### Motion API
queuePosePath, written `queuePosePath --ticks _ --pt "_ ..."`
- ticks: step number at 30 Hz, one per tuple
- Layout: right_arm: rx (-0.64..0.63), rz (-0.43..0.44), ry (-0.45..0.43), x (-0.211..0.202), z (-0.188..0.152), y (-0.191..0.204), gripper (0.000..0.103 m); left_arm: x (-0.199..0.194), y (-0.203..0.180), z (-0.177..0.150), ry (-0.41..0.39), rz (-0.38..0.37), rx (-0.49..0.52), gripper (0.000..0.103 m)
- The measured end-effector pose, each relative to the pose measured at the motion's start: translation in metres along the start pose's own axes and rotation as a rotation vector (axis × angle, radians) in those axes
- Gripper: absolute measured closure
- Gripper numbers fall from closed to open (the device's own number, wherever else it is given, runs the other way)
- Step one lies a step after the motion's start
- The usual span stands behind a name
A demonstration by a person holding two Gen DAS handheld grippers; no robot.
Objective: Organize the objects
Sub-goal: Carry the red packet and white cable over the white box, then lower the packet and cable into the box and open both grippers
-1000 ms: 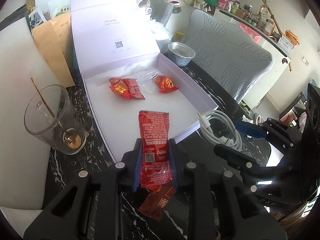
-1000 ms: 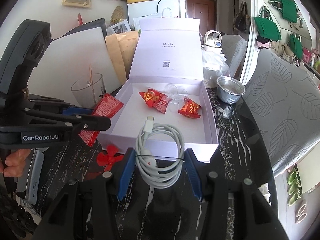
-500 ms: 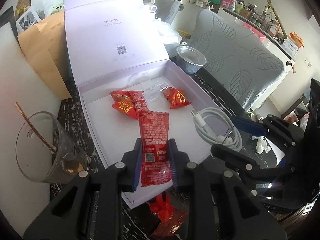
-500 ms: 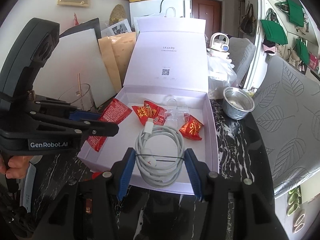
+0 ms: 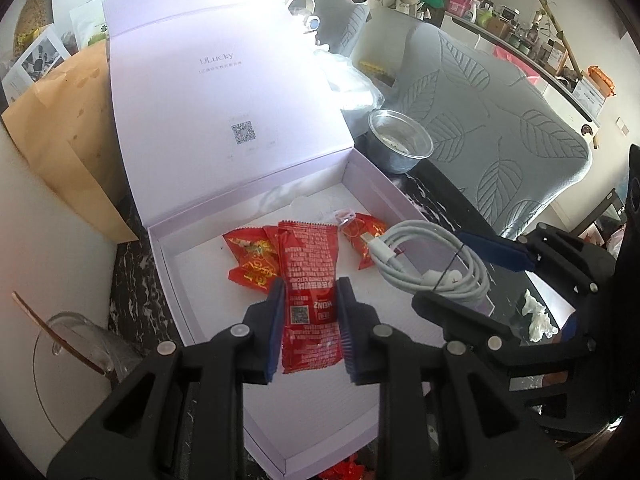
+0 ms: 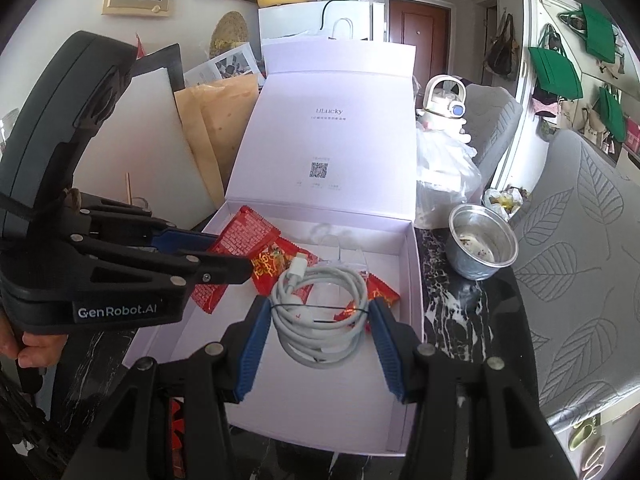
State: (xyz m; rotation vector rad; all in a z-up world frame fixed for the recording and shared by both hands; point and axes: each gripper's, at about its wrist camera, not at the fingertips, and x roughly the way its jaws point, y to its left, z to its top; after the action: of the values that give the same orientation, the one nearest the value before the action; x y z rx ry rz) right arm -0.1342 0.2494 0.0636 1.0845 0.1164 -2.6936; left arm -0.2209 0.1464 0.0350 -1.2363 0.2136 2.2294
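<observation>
An open white box lies on the dark marble table, lid up. My left gripper is shut on a long red sauce packet and holds it over the box's middle; it also shows in the right wrist view. My right gripper is shut on a coiled white charging cable over the box's right half; the cable also shows in the left wrist view. Red candy packets and a clear plastic piece lie inside the box.
A steel bowl stands right of the box. A glass with a stick stands left of it. Brown envelopes and a white board lean behind. More red wrappers lie on the table at the box's near edge. A grey chair is right.
Both grippers have moved forward over the box with their loads: the sauce packet and the cable now hang above the candy packets inside it.
</observation>
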Motion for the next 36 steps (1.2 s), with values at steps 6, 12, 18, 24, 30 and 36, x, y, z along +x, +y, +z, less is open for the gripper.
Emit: queuePosePath --ticks 6,12,18,24,30,36 --pt "-0.020 0.001 -0.016 0.009 0.017 -0.007 0.052 0.009 0.003 0.017 -0.006 0.013 0.011 0.080" --pt "-0.036 0.006 -0.015 0.021 0.028 -0.012 0.052 0.020 0.009 0.030 -0.005 0.022 0.005 0.080" --pt "-0.049 0.001 -0.002 0.039 0.037 -0.017 0.052 0.035 0.015 0.037 0.014 0.035 0.000 0.080" --pt "-0.052 -0.002 0.018 0.058 0.040 -0.023 0.052 0.053 0.020 0.043 0.039 0.050 -0.007 0.080" --pt "-0.047 -0.004 0.028 0.073 0.043 -0.028 0.052 0.066 0.025 0.046 0.062 0.062 -0.016 0.080" --pt "-0.053 -0.024 0.043 0.085 0.044 -0.032 0.052 0.076 0.029 0.048 0.081 0.068 -0.031 0.080"
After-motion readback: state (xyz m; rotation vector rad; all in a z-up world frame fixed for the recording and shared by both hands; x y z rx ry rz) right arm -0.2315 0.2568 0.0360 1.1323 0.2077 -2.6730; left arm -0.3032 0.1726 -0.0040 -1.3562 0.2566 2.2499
